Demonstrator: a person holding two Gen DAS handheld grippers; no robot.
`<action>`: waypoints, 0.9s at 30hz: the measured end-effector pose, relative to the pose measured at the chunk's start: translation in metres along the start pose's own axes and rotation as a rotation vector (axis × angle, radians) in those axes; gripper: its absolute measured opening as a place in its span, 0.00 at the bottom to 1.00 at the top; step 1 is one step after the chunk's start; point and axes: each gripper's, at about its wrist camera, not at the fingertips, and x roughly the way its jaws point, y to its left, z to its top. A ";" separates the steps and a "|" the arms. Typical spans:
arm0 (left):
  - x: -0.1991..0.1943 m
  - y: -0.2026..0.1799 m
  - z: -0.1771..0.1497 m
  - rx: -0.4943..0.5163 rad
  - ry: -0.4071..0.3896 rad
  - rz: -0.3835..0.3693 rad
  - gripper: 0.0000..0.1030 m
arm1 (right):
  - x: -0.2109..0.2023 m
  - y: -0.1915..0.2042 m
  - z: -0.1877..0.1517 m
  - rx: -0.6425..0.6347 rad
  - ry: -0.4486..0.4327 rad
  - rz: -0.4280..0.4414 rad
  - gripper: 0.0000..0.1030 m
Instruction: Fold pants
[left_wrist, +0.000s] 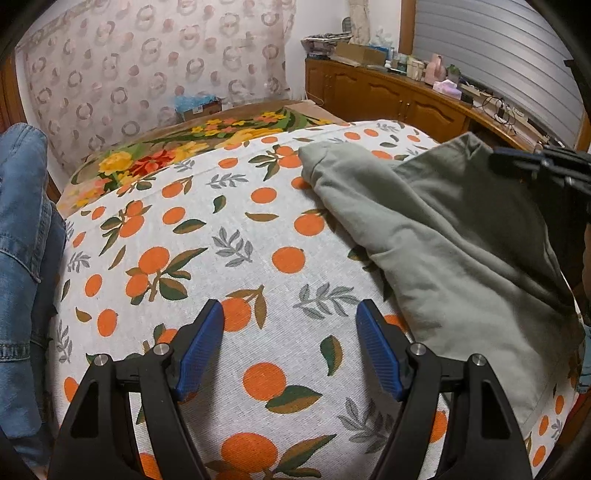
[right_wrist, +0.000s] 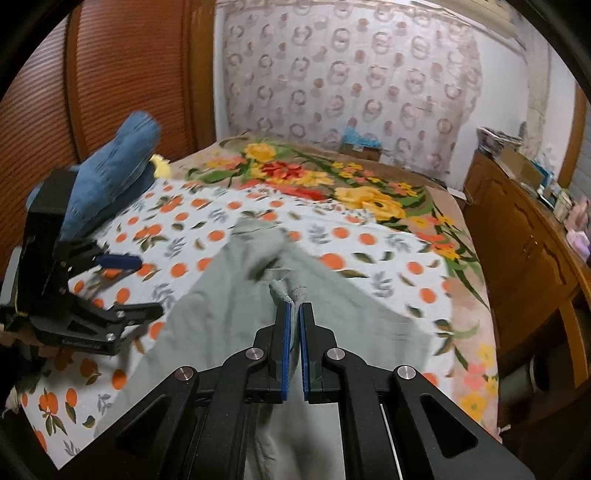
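Grey-green pants (left_wrist: 436, 236) lie on the orange-print cloth on the right of the left wrist view, partly lifted. My left gripper (left_wrist: 290, 314) is open and empty above the cloth, left of the pants. It also shows in the right wrist view (right_wrist: 140, 284) at the left. My right gripper (right_wrist: 295, 308) is shut on a bunched edge of the pants (right_wrist: 288, 290) and holds it up; the cloth hangs down from it. In the left wrist view the right gripper (left_wrist: 532, 166) shows at the far right edge.
The bed carries an orange-print cloth (left_wrist: 207, 236) over a flowered blanket (right_wrist: 354, 192). Blue jeans (left_wrist: 22, 229) are heaped at the bed's left edge. A wooden cabinet (left_wrist: 388, 96) with clutter runs along the right. A patterned curtain (left_wrist: 147, 66) hangs behind.
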 end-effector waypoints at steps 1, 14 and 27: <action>0.000 -0.001 0.000 0.001 0.000 0.000 0.73 | 0.000 -0.003 0.000 0.004 -0.004 0.002 0.04; 0.000 -0.001 0.001 0.001 0.000 0.000 0.74 | 0.025 -0.039 -0.012 0.080 0.016 -0.065 0.04; 0.000 -0.001 0.001 0.001 0.000 0.000 0.74 | 0.032 -0.057 -0.021 0.196 0.040 -0.110 0.13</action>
